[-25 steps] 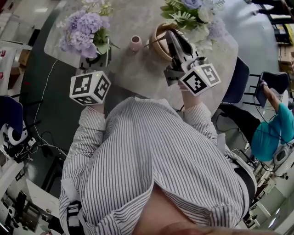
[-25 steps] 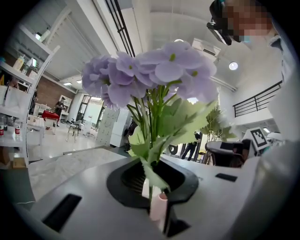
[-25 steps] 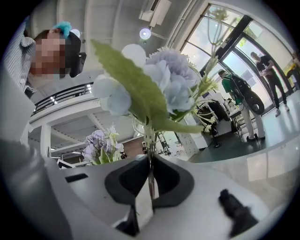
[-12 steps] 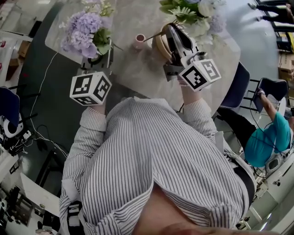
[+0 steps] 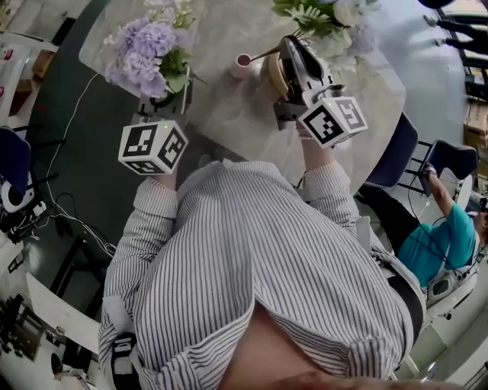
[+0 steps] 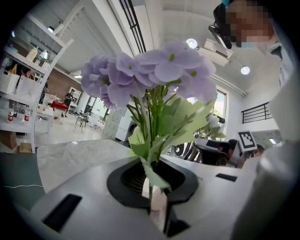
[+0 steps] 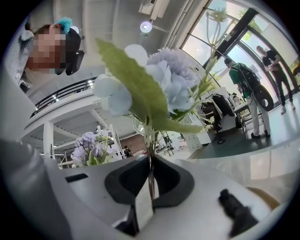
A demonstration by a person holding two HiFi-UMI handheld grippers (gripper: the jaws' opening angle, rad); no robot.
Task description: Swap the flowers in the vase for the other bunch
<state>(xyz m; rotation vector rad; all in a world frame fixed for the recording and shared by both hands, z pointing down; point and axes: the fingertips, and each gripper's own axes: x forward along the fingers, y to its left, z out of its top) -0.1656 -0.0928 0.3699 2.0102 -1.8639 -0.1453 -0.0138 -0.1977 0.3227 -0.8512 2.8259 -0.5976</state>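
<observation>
Two bunches of artificial flowers are held up over a pale marbled counter (image 5: 229,122), one in each of my grippers; seen from my head camera, my striped shirt (image 5: 252,282) fills the lower half of the picture.

My left gripper (image 5: 162,103) is at the counter's near left edge; its jaws are nearly together, pinched on the green stems of a purple bunch (image 5: 145,57), hydrangea-like, with broad green leaves; in the left gripper view the stems rise straight from between the pads and the lilac heads fill the middle of the picture.

My right gripper (image 5: 288,47) reaches out over the counter on the right; its jaws are also drawn narrow, clamped on the thin stems of a pale bunch (image 5: 324,17) of white and bluish blooms with ferny greenery; in the right gripper view a long green leaf and the pale heads stand above the pads, and the purple bunch shows small at the left.

Between the two bunches a small pink vase (image 5: 242,67) stands upright on the counter, nearer to my right gripper; a thin brown stem runs from that gripper towards the vase's mouth; I cannot tell whether its end is inside.

Just beside the vase, under my right gripper, sits a tan round container (image 5: 268,76).

Off the counter at the far right, a person in a teal top (image 5: 438,244) is seated.
</observation>
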